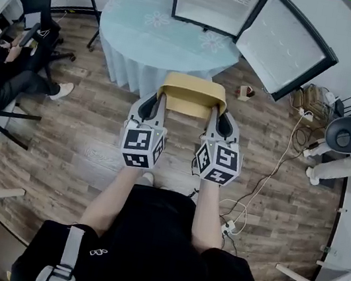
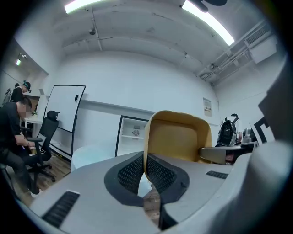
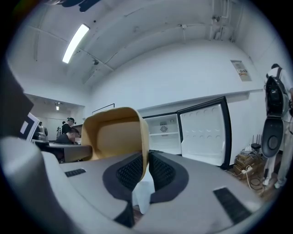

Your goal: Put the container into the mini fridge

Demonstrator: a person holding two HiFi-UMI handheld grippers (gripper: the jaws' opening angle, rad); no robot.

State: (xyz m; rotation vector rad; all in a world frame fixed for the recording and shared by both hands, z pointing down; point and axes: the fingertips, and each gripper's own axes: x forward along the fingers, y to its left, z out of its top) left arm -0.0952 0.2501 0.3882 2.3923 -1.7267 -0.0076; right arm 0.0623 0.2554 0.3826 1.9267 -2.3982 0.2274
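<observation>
Nearest the person, the left tool (image 1: 157, 104) and the right tool (image 1: 215, 115) reach forward side by side, nearly level. Each carries a white cube with black square markers at its rear. Both have smooth grey shells and dark pads with a fine mesh texture.

In the left gripper view the pads are clamped on the thin left wall of the container (image 1: 192, 97). In the right gripper view the right tool's pads pinch the right wall in the same way. The container is a tan, matte, rectangular tub with rounded corners and a rolled rim. It is empty and hangs in the air between the two tools, above the wood-plank floor (image 1: 81, 140) and short of the near edge of the worktop (image 1: 146, 37).

The worktop is round and draped in a pale blue cloth with faint flower prints, which falls in pleats. At its far right edge stands the mini fridge (image 1: 210, 1), a black-framed box with a white interior and a shelf. Its door (image 1: 283, 44) is swung wide to the right, showing a white moulded inner liner.
</observation>
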